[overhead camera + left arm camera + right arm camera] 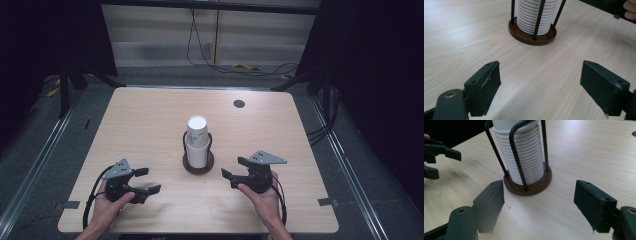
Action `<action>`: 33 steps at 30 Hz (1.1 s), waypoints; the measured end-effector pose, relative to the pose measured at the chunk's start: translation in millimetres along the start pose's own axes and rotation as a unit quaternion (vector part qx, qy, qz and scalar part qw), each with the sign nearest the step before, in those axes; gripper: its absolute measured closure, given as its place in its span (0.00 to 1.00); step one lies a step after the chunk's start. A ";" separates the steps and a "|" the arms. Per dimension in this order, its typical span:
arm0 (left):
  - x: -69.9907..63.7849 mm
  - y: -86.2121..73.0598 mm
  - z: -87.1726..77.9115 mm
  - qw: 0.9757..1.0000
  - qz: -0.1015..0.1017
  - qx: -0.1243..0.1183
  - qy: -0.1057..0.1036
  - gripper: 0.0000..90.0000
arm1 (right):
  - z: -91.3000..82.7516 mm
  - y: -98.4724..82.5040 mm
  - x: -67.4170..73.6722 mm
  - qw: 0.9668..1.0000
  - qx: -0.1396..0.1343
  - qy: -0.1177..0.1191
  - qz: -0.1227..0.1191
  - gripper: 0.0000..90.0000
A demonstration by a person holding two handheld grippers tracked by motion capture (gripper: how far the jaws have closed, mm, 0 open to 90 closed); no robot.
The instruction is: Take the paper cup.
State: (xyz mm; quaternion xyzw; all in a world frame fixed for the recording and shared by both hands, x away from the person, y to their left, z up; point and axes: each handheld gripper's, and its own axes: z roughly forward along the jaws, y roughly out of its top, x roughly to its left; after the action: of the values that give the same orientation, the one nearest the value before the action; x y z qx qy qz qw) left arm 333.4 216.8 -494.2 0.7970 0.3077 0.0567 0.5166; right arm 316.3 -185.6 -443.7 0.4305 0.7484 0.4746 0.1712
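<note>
So this looks like right at the starting line, nothing has really happened yet as far as I can tell. The tall stack of white ribbed paper cups [197, 141] sits nested in its round dark-brown wooden holder with thin black wire uprights [198, 164], pretty much in the middle of the light wood-grain table [150, 120], and the whole stack looks complete and undisturbed, with the top cup poking well above the wire loops. The left tongs [148, 180] are resting low near the front edge, off to the left of the holder and well apart from it, jaws spread wide with nothing between them; in the left gripper view you just see bare table between the two black pads, with the holder base further ahead. The right tongs [233, 170] mirror that on the other side, also spread open and empty, a bit closer to the holder but not touching it. In the right gripper view the stack and wire frame sit straight ahead between the jaws. My read: the job is pulling a cup off the stack, and all of it is left to do. One pair of tongs would need to go up to the top cup, maybe with the other steadying the base, since that holder looks light enough to tip or slide.
</note>
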 end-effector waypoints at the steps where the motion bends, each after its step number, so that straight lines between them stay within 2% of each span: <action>1: 0.0 0.0 0.0 1.000 0.000 0.000 0.000 0.18 | 0.0 0.0 0.0 1.000 0.000 0.000 0.000 0.27; 15: -3.6 0.5 0.3 1.000 0.006 0.002 -0.005 0.19 | 8.2 30.9 4.1 1.000 -0.016 0.025 -0.011 0.26; 22: -3.5 0.0 0.8 1.000 0.001 0.001 -0.007 0.19 | 18.5 43.7 7.2 0.999 -0.010 0.040 -0.016 0.22; 26: -3.5 -0.4 2.6 1.000 0.002 0.005 -0.007 0.19 | 25.5 57.8 8.5 0.999 -0.012 0.044 -0.024 0.20; 33: -3.3 -1.1 2.6 1.000 0.001 0.004 -0.009 0.19 | 29.7 72.8 8.5 0.998 -0.008 0.054 -0.025 0.21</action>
State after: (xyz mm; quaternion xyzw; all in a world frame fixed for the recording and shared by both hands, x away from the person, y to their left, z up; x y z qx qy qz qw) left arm 331.4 213.2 -495.6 0.7996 0.3028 0.0489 0.5163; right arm 366.3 -149.0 -394.6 0.3844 0.7632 0.4986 0.1456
